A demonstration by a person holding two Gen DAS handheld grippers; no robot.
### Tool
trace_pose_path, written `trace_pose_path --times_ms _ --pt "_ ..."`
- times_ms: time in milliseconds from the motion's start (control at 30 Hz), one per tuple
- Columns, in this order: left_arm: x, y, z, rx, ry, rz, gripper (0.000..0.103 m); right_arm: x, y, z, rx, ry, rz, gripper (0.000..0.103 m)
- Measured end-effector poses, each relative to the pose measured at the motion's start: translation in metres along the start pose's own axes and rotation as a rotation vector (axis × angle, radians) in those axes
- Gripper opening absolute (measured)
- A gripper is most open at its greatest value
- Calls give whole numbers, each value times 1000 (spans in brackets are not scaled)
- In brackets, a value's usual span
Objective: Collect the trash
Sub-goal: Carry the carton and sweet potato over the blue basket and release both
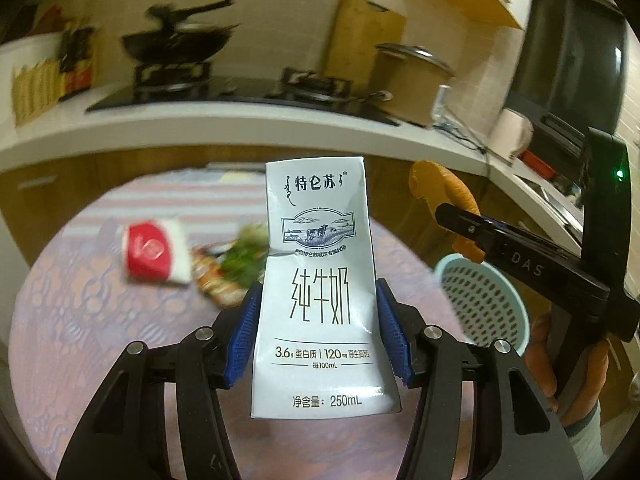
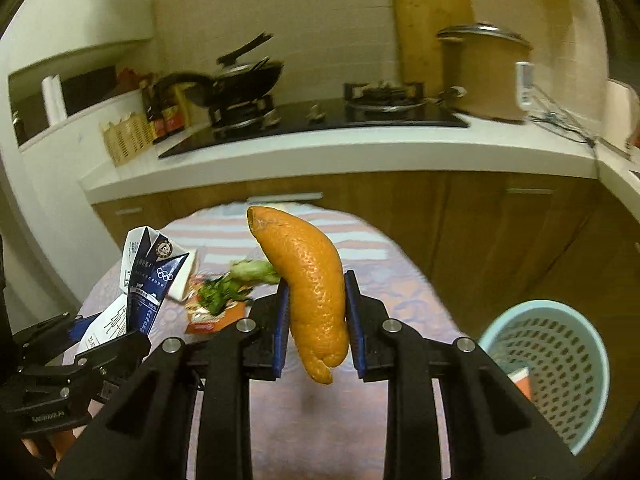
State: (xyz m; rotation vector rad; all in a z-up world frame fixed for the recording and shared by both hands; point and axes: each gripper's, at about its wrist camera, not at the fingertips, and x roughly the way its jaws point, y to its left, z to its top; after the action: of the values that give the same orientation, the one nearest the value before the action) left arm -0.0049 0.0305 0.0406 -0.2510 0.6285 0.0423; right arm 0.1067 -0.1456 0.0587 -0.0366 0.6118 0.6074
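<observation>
Two grippers, left gripper (image 1: 318, 320) clamping milk carton (image 1: 320, 280), right gripper (image 2: 316, 316) clamping orange peel (image 2: 316, 292)

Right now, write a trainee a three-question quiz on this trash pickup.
1. True or false: the left hand-held gripper is shut on a milk carton.
2. What does the right hand-held gripper hold? A) orange peel B) paper cup C) spoon
3. Fill in: the blue basket stands to the ___ of the table in the right wrist view.

Key: 1 true; 2 A; 3 right.
</observation>
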Motion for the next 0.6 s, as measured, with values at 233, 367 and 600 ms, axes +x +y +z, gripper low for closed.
trace_pose_path --times_ms 233,367,600 --pt "11 -60 18 81 -14 -72 53 -36 -58 4 96 -35 -71 22" --pt "27 -91 22 105 7 -134 53 -56 -95 -2 137 -52 -142 22" --pt "74 -149 20 170 61 -194 53 -85 -166 -21 243 -80 -241 22"
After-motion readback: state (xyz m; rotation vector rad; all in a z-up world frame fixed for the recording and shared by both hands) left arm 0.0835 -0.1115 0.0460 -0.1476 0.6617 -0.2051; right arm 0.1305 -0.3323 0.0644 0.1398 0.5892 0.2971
